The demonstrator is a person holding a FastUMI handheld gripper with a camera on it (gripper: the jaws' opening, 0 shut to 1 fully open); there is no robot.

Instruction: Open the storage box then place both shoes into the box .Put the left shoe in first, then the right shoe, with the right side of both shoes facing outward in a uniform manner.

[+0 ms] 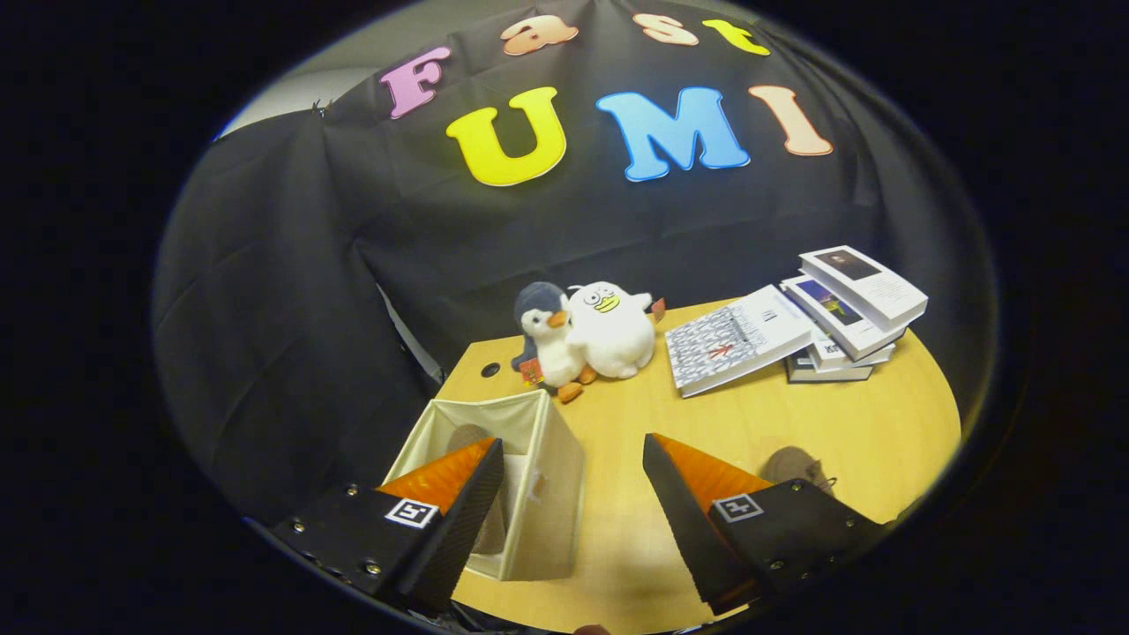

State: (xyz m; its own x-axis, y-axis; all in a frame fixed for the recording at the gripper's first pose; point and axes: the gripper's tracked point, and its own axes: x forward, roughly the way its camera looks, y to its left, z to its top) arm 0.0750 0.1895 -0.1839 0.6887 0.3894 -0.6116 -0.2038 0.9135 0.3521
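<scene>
An open beige fabric storage box (547, 476) stands on the wooden table, partly behind my left finger. Inside it a brown shoe (467, 437) shows near the far wall, mostly hidden by that finger. A second brown shoe (794, 466) lies on the table just beyond my right finger, only its top visible. My gripper (573, 459) hovers above the table, open, with nothing between its fingers; the box's right wall lies below the gap.
Two plush toys, a penguin (547, 339) and a white duck-like one (610, 331), sit beyond the box. A stack of books (847, 317) with one leaning against it (736, 348) lies at the far right. The table's left edge (459, 375) runs beside the box.
</scene>
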